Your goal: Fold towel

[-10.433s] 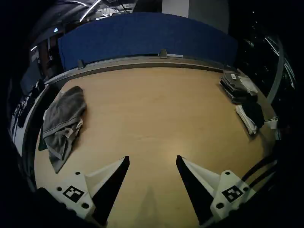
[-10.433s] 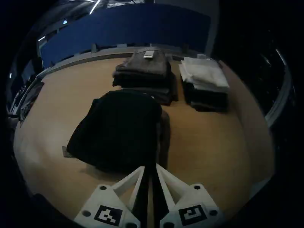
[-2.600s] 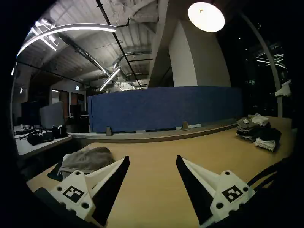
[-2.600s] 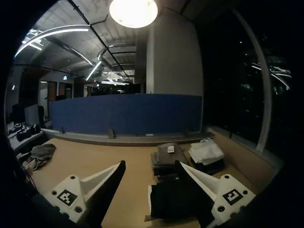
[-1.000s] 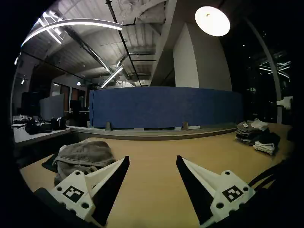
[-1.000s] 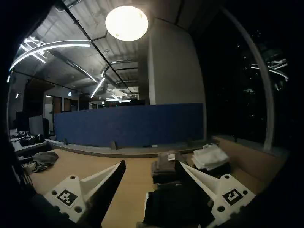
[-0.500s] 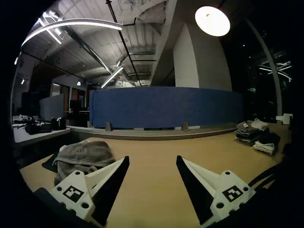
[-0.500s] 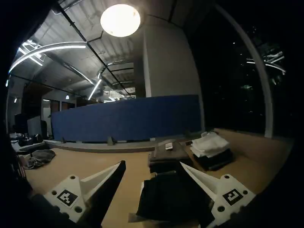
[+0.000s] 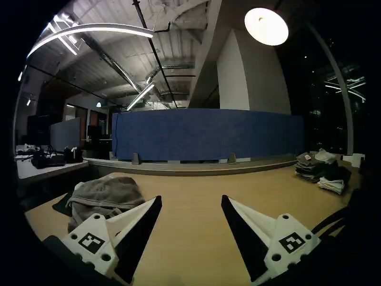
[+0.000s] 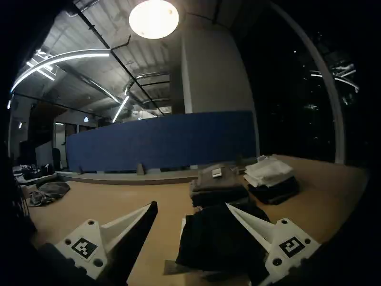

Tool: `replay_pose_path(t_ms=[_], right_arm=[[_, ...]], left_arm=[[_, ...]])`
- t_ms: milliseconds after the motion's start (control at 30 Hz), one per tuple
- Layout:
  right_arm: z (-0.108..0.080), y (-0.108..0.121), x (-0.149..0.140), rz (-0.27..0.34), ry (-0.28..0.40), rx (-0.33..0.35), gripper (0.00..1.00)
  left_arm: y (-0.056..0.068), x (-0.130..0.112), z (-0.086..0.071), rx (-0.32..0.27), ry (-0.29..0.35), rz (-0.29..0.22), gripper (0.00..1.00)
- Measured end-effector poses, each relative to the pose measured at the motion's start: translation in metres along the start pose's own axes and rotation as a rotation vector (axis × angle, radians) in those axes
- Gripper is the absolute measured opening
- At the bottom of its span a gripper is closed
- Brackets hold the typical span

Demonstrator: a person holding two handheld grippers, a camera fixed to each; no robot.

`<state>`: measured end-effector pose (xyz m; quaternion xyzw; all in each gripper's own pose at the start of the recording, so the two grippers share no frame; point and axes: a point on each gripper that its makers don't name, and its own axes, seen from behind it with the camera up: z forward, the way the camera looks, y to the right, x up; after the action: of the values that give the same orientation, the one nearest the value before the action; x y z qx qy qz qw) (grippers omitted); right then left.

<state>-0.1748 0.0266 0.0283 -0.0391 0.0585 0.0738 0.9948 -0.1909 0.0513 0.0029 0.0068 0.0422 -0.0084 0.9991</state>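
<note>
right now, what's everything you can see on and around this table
table: 1, tan wood, under everything
crumpled towel: 1, grey, on the table's left part, beside the left tool's left finger
black folded towel: 1, black, flat on the table just ahead of the right tool
grey-brown towel stack: 1, folded, behind the black folded towel
white-topped towel stack: 1, white over dark, right of the grey-brown one
divider panel: 1, blue, along the table's far edge
ceiling lamp: 1, round, white, lit, overhead
left tool: 1, white fingers, open, holding nothing
right tool: 1, white fingers, open, holding nothing
</note>
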Motion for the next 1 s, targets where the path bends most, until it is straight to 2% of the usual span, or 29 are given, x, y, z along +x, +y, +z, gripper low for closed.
replay_pose_path(t_ms=[400,767,1000], right_arm=[[-0.001,-0.007,-0.003,-0.034,0.003,0.002,1.0],[-0.004,-0.018,-0.007,-0.096,0.012,0.011,1.0],[-0.004,-0.017,-0.006,-0.094,0.011,0.004,1.0]], left_arm=[[-0.001,-0.001,0.0,0.0,0.0,0.0,0.93],[-0.001,0.0,0.001,0.0,0.0,0.0,0.93],[-0.002,0.0,0.002,0.0,0.0,0.0,0.93]])
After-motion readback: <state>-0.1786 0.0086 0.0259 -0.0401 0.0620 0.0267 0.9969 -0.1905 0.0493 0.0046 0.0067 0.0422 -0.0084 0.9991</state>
